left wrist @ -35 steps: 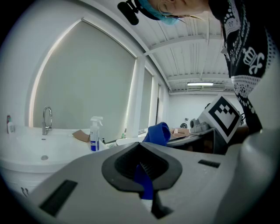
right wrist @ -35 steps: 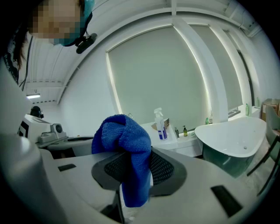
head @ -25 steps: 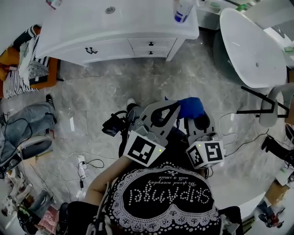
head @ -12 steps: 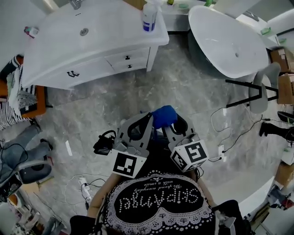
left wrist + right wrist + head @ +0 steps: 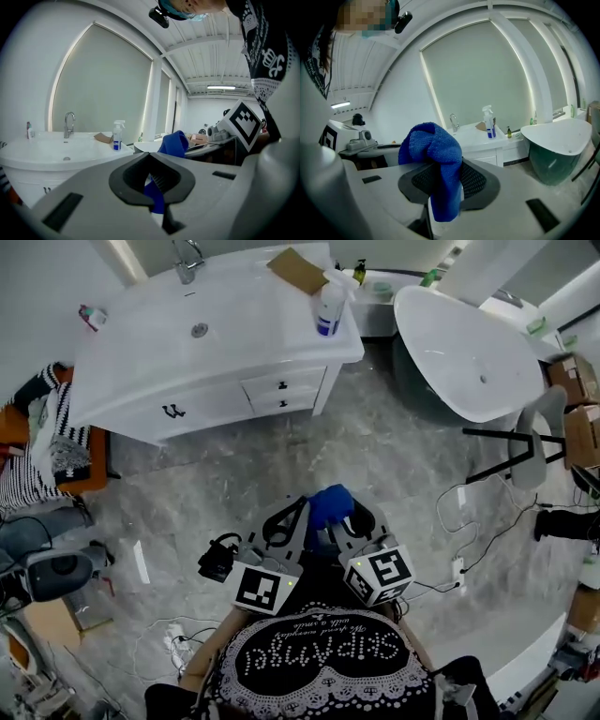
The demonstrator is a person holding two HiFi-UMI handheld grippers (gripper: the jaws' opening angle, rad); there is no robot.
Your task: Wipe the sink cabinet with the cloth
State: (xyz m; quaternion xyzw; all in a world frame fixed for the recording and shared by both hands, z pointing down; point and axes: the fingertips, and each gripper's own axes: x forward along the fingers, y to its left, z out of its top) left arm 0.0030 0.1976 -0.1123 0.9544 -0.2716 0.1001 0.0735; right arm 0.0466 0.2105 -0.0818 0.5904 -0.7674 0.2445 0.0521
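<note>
The white sink cabinet (image 5: 234,381) with drawers stands across the floor at the top of the head view, well away from both grippers. A blue cloth (image 5: 328,504) is bunched at the tip of my right gripper (image 5: 354,517), which is shut on it; it hangs down between the jaws (image 5: 436,159). My left gripper (image 5: 292,514) sits just left of the cloth with its jaws together. In the left gripper view the blue cloth (image 5: 174,143) bulges past the jaws and a strip of it shows through their opening. The cabinet (image 5: 47,150) lies ahead on the left.
On the cabinet top are a faucet (image 5: 187,259), a spray bottle (image 5: 328,310) and a piece of cardboard (image 5: 298,270). A white bathtub (image 5: 469,343) and a chair (image 5: 525,442) stand at the right. Clothes (image 5: 37,456) and cables (image 5: 464,512) lie on the marble floor.
The head view has swung, so more of the cabinet top and the faucet show. Both grippers and the cloth have stayed close together near the body, shifting slightly left in view.
</note>
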